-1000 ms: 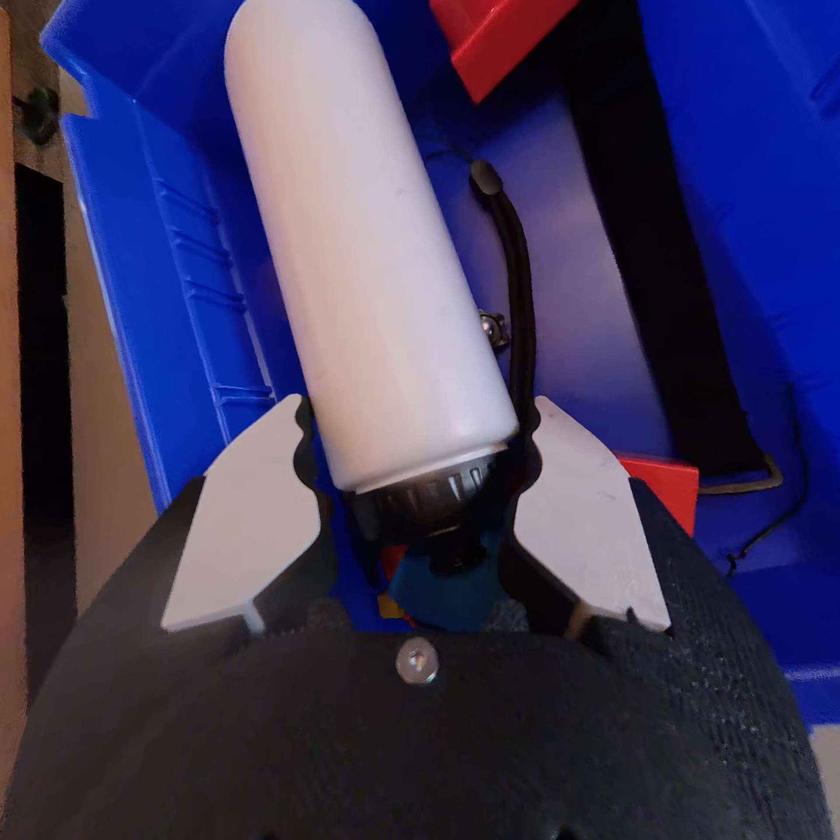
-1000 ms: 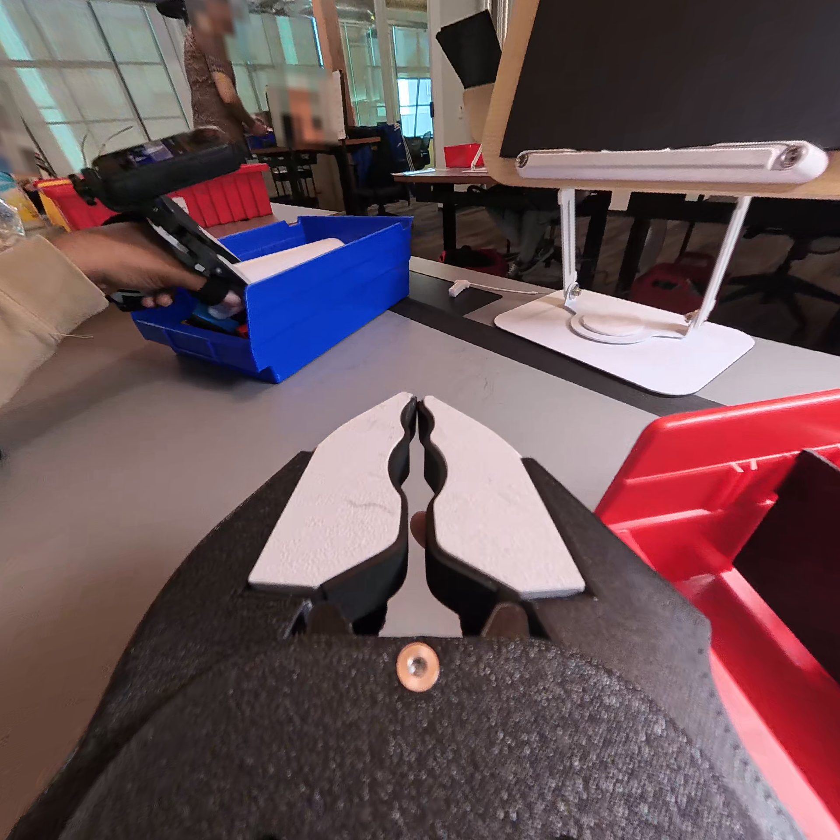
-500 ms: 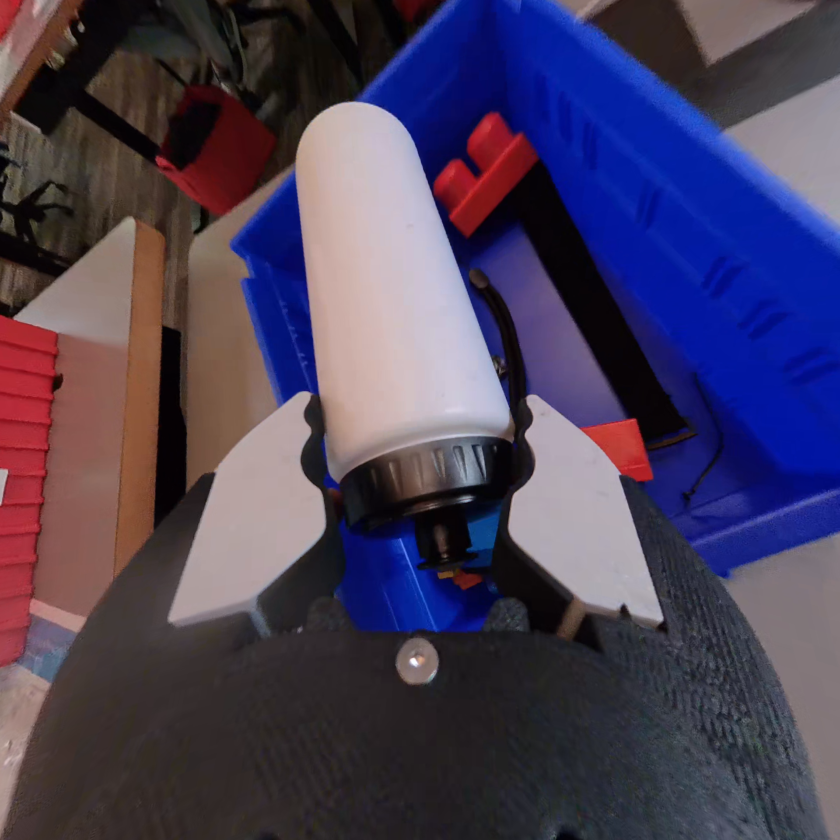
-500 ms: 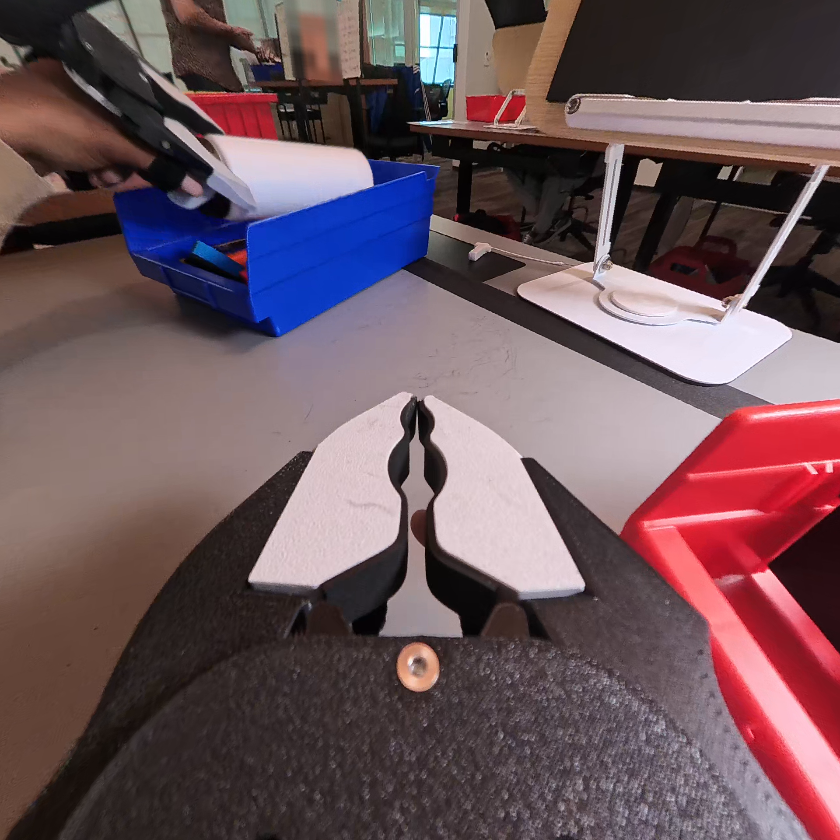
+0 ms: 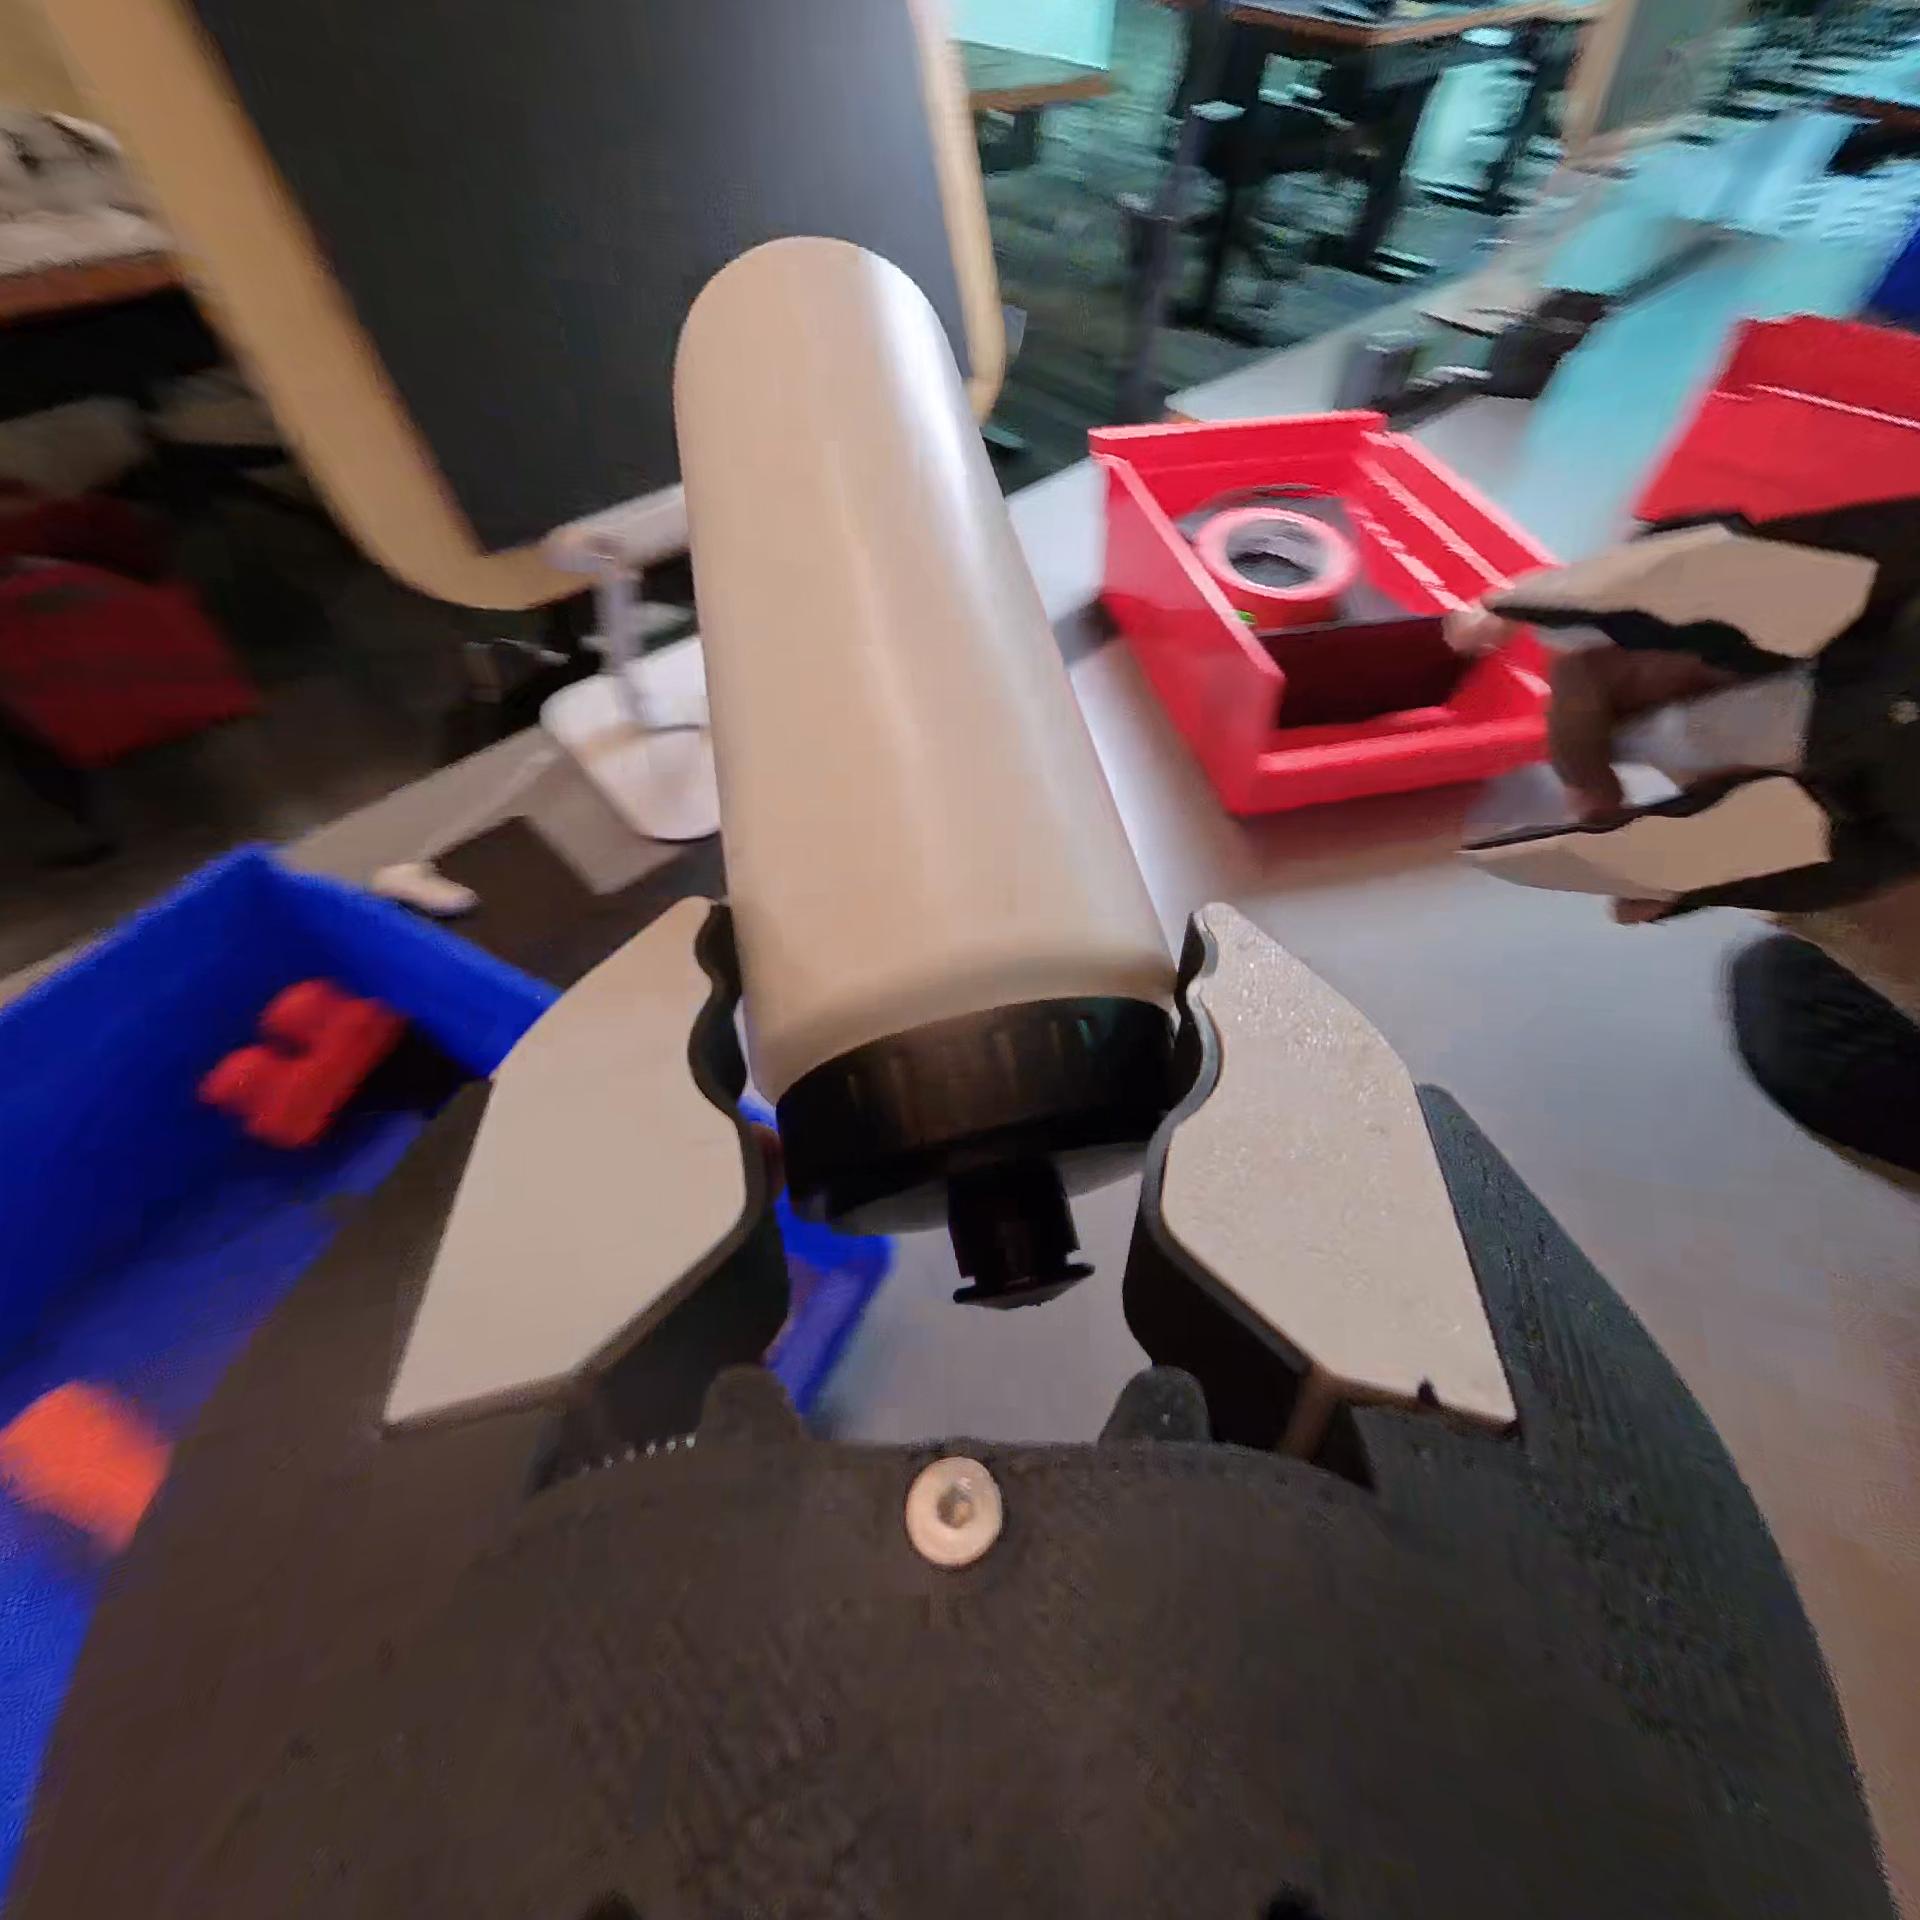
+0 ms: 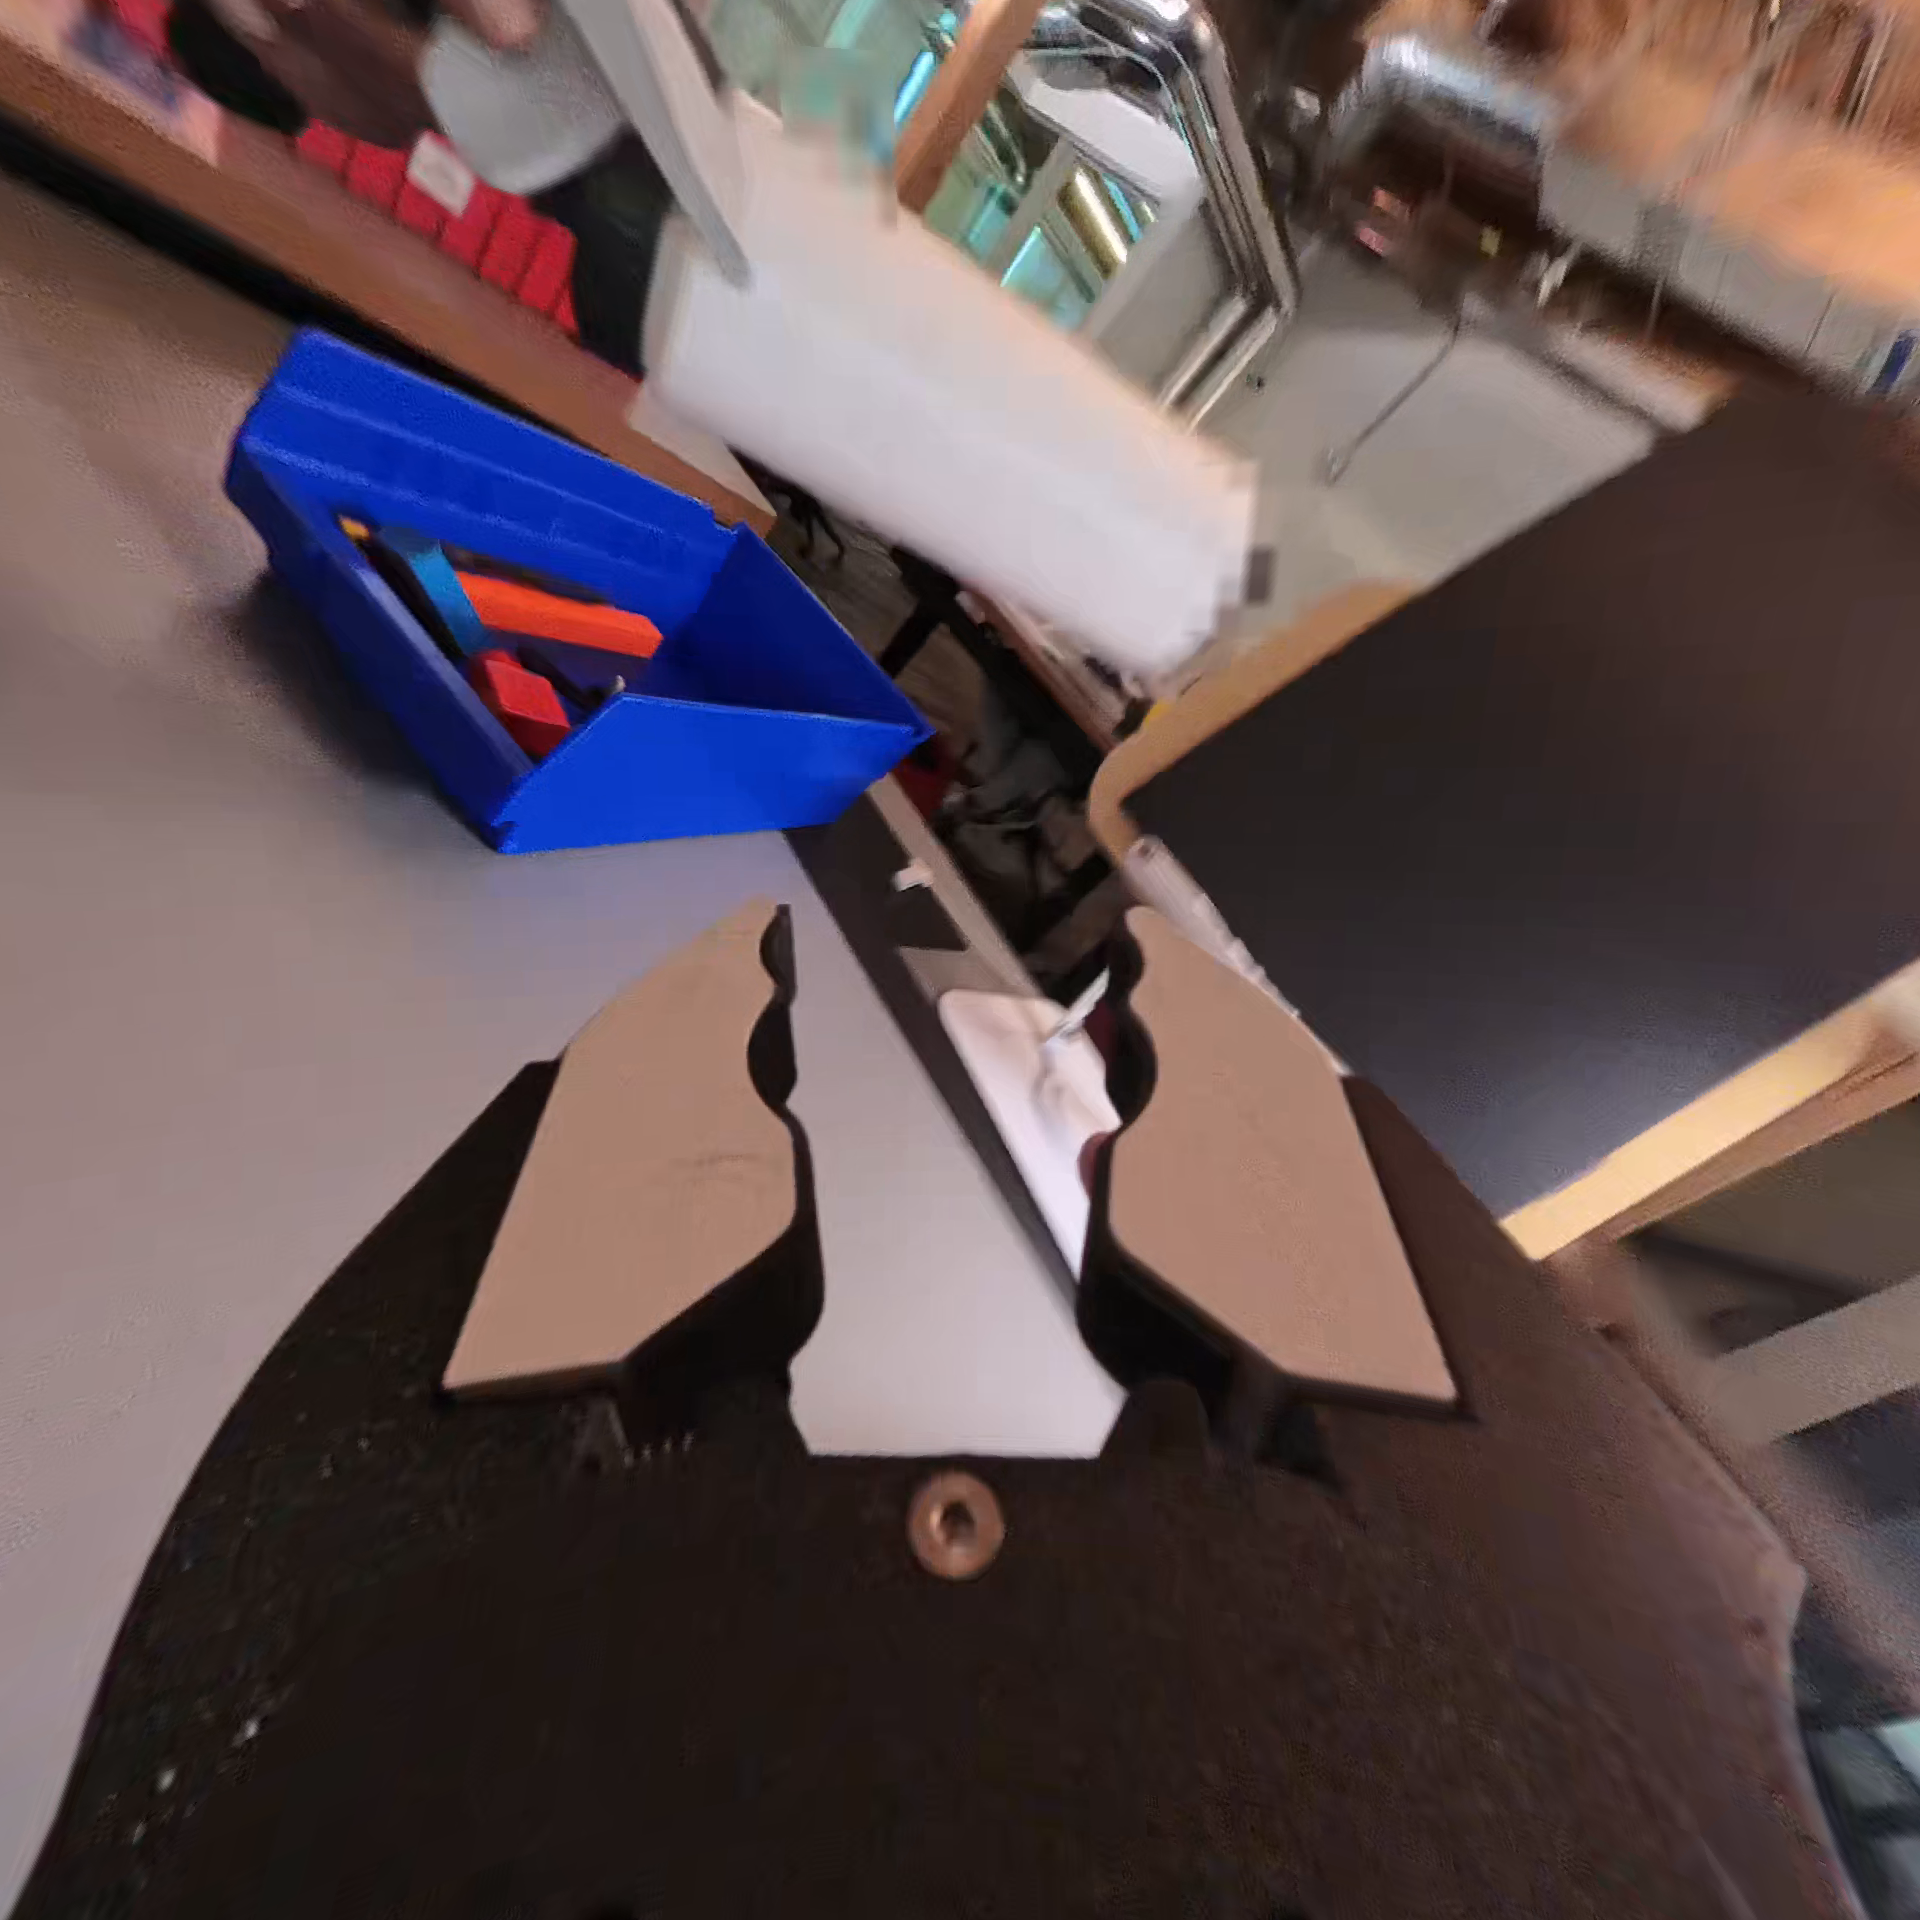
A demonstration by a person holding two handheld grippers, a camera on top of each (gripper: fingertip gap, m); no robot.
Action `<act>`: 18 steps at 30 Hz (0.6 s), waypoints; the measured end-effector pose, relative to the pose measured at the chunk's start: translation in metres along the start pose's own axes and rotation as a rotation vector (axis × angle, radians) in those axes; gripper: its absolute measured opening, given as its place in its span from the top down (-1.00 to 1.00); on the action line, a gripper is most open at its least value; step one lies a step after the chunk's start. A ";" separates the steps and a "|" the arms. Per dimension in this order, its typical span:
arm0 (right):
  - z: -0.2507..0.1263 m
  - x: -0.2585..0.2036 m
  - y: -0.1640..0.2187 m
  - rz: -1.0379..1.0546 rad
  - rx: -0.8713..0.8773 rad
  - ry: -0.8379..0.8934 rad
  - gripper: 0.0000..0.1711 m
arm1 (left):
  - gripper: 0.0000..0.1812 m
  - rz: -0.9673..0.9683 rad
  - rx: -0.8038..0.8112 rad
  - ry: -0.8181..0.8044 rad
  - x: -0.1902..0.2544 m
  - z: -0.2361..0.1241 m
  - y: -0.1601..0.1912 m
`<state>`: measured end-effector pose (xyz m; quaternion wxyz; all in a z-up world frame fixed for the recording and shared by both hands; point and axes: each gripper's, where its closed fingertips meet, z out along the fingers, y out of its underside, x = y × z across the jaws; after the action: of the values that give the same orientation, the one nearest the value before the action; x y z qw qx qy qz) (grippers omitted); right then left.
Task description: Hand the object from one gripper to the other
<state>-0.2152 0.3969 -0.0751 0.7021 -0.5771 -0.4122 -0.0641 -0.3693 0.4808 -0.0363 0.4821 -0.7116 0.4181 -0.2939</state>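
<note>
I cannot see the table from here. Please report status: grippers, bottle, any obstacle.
Left gripper shut on white bottle, at its black cap end. Right gripper open, empty, apart from the bottle. Nothing between them; blue bin and red bin sit below.

A white bottle [image 5: 883, 644] with a black cap [image 5: 977, 1101]. One blue bin [image 6: 665, 769], one red bin [image 5: 1351, 769] holding pink tape [image 5: 1280, 551]. Grey counter [image 6: 208, 1039]; pale grey fingers [image 5: 582, 1184] on black.
</note>
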 end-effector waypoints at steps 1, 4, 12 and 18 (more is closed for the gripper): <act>0.002 -0.002 -0.014 -0.111 -0.005 -0.002 0.26 | 0.10 -0.008 -0.020 0.076 0.015 0.011 0.004; 0.017 -0.013 -0.026 -0.409 -0.081 0.012 0.05 | 0.10 -0.019 -0.100 0.249 0.057 0.046 0.020; 0.059 -0.067 0.027 -0.600 -0.273 -0.082 -0.20 | 0.10 0.078 -0.352 0.431 0.139 0.093 0.070; 0.045 -0.049 0.020 -0.389 -0.285 -0.088 -0.22 | 0.09 0.105 -0.086 0.511 0.145 0.071 0.024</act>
<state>-0.2583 0.4232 -0.1226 0.5695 -0.5821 -0.5325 -0.2307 -0.2495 0.3802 -0.0823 0.3446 -0.6115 0.5746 -0.4208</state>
